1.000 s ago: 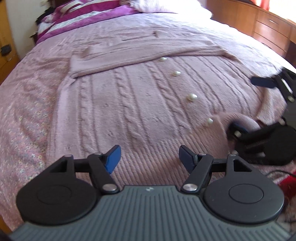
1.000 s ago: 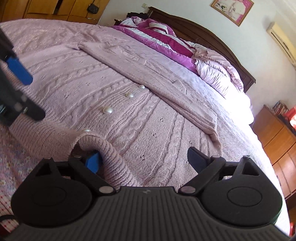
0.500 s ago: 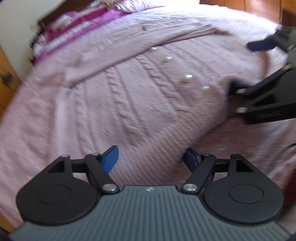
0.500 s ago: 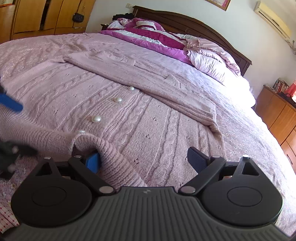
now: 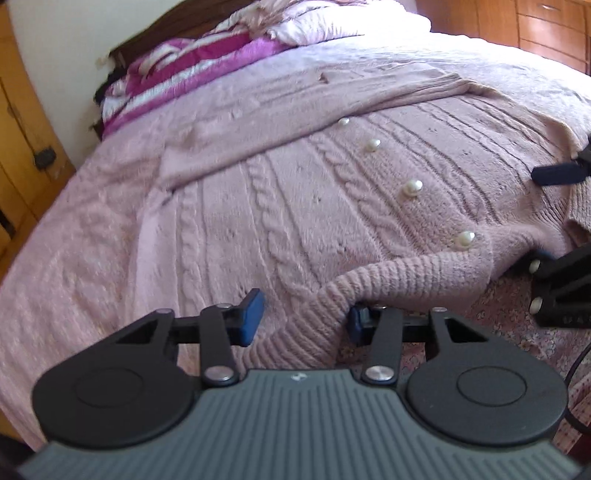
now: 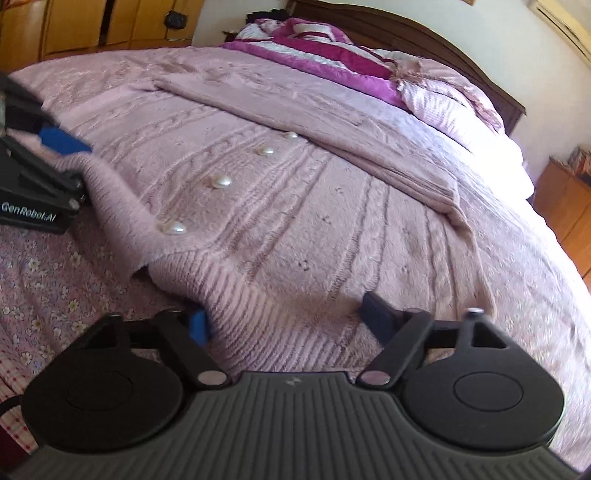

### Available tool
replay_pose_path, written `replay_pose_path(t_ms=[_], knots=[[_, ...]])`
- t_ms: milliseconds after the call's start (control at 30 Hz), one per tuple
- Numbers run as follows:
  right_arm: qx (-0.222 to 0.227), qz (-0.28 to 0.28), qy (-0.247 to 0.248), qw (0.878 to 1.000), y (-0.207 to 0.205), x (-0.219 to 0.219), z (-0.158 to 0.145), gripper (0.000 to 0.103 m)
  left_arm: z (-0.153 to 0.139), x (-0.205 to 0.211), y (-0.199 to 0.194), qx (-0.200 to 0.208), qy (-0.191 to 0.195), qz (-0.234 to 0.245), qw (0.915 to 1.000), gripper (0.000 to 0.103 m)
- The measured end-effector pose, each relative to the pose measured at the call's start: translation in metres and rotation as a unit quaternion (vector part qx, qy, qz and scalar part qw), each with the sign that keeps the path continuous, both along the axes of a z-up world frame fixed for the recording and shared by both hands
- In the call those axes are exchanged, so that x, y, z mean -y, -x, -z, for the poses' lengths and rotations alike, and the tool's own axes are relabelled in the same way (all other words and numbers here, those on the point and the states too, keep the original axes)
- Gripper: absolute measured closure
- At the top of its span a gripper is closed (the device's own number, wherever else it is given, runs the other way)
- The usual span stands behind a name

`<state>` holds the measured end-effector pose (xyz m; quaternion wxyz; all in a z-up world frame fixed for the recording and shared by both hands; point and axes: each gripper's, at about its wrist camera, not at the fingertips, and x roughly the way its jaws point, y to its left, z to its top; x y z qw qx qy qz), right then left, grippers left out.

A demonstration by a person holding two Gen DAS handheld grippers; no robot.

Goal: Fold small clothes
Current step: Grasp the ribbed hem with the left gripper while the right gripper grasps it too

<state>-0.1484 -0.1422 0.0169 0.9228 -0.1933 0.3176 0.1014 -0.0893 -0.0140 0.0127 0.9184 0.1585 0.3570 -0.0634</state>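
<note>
A pink cable-knit cardigan (image 5: 332, 206) with pearl buttons (image 5: 413, 187) lies flat on the bed, sleeves folded across its top (image 5: 295, 110). My left gripper (image 5: 304, 317) sits at the ribbed hem (image 5: 406, 280). Its jaws are closing with the hem between them, the right finger under the fabric and a gap still beside the left pad. In the right wrist view the cardigan (image 6: 295, 221) fills the middle. My right gripper (image 6: 286, 321) is at the hem's other end, jaws closing, hem between them, left finger tucked under the fold. The left gripper (image 6: 37, 177) shows at the left edge.
A pink bedspread (image 5: 74, 240) covers the bed, with a floral sheet (image 6: 55, 266) at the near edge. Pillows and a magenta blanket (image 5: 192, 70) are piled at the dark headboard (image 6: 406, 33). Wooden drawers (image 5: 546, 29) and a wardrobe (image 5: 18, 147) flank the bed.
My left gripper dropped to the hem, slid its right finger under it, and its jaws narrowed. My right gripper's jaws also narrowed, and the raised hem fold over its left finger flattened.
</note>
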Motion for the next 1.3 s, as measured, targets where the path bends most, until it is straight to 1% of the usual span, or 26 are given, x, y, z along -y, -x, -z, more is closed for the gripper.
replay_pose_path(t_ms=[33, 67, 100, 133, 200, 233, 267, 300, 367, 500, 733, 833, 933, 1100, 1300], knots=[[0.001, 0.001, -0.005, 1.0, 0.0, 0.002, 0.0, 0.033, 0.0, 0.0, 0.003, 0.002, 0.004, -0.001, 1.0, 0.055], [0.002, 0.002, -0.009, 1.0, 0.001, 0.003, -0.001, 0.04, -0.001, 0.0, 0.003, 0.004, 0.007, -0.002, 1.0, 0.059], [0.005, 0.003, -0.01, 1.0, 0.002, 0.003, -0.001, 0.044, -0.002, -0.001, 0.005, 0.007, 0.011, -0.001, 0.9999, 0.068], [0.008, 0.003, -0.011, 1.0, 0.003, 0.003, -0.001, 0.046, -0.002, -0.002, 0.006, 0.009, 0.015, 0.0, 0.9998, 0.071], [0.015, 0.0, -0.017, 1.0, 0.005, 0.004, -0.003, 0.061, -0.003, -0.003, 0.007, 0.012, 0.025, -0.002, 0.9996, 0.079], [0.017, 0.0, -0.023, 1.0, 0.005, 0.004, -0.004, 0.065, -0.004, -0.004, 0.008, 0.012, 0.031, -0.002, 0.9994, 0.08], [0.021, 0.0, -0.035, 0.999, 0.006, 0.005, -0.007, 0.076, -0.006, -0.005, 0.007, 0.012, 0.038, -0.003, 0.9992, 0.083], [0.025, 0.001, -0.049, 0.999, 0.006, 0.006, -0.01, 0.084, -0.008, -0.006, 0.006, 0.015, 0.046, -0.003, 0.9988, 0.088], [0.037, 0.005, -0.065, 0.997, 0.005, 0.006, -0.017, 0.091, -0.017, -0.008, 0.005, 0.03, 0.062, -0.006, 0.9976, 0.089], [0.065, 0.014, -0.09, 0.994, 0.001, 0.005, -0.032, 0.093, -0.036, -0.011, 0.002, 0.061, 0.084, -0.012, 0.9945, 0.09], [0.076, 0.031, -0.138, 0.987, -0.016, 0.014, -0.057, 0.093, -0.065, -0.008, -0.009, 0.096, 0.103, -0.012, 0.99, 0.09], [0.085, 0.033, -0.147, 0.985, -0.026, 0.017, -0.07, 0.093, -0.077, -0.007, -0.017, 0.107, 0.115, -0.014, 0.9876, 0.09], [0.107, 0.037, -0.156, 0.981, -0.037, 0.02, -0.083, 0.093, -0.088, -0.007, -0.027, 0.123, 0.124, -0.017, 0.9846, 0.09], [0.136, 0.033, -0.158, 0.977, -0.065, 0.017, -0.1, 0.093, -0.103, -0.007, -0.051, 0.149, 0.131, -0.022, 0.9799, 0.091], [0.158, 0.028, -0.16, 0.974, -0.115, 0.014, -0.12, 0.093, -0.116, -0.01, -0.096, 0.169, 0.127, -0.029, 0.977, 0.091]])
